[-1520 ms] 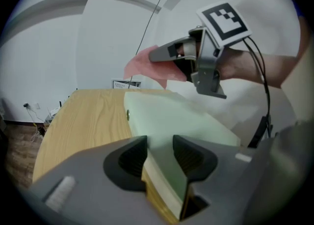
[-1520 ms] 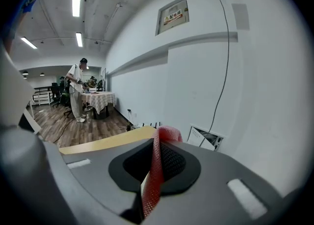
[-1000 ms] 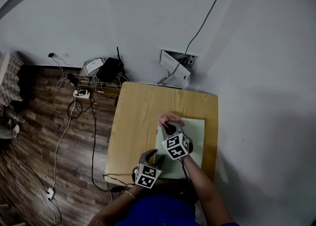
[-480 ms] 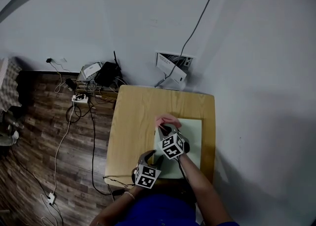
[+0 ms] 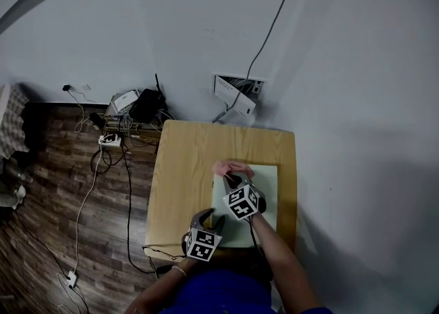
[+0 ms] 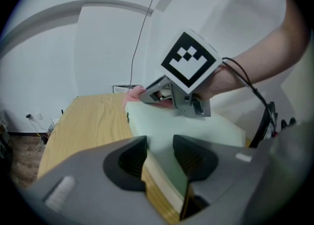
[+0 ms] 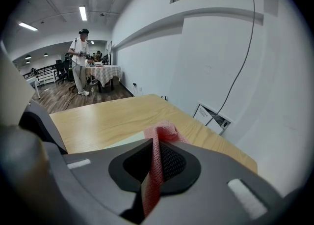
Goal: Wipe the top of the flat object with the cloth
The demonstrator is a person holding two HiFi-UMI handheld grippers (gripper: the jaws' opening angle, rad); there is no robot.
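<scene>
A pale green flat pad (image 5: 266,192) lies on the right part of the wooden table (image 5: 184,162). My left gripper (image 5: 213,223) is shut on the pad's near left edge; in the left gripper view its jaws (image 6: 159,156) pinch the thick pad (image 6: 201,129) from both sides. My right gripper (image 5: 231,179) is shut on a pink mesh cloth (image 5: 228,168) and holds it at the pad's far left corner. The cloth (image 7: 164,131) bunches out between the right gripper's jaws (image 7: 152,162). From the left gripper view the right gripper (image 6: 147,95) rests on the pad's top, with the cloth (image 6: 131,93) at its tip.
The table stands against a white wall, with a wall box (image 5: 236,90) behind it. Cables and a power strip (image 5: 110,139) lie on the wood floor to the left. A person (image 7: 81,62) stands far off by another table.
The head view has drifted a little. The right gripper and cloth stay at the pad's far left corner, and the left gripper keeps its hold on the pad's edge.
</scene>
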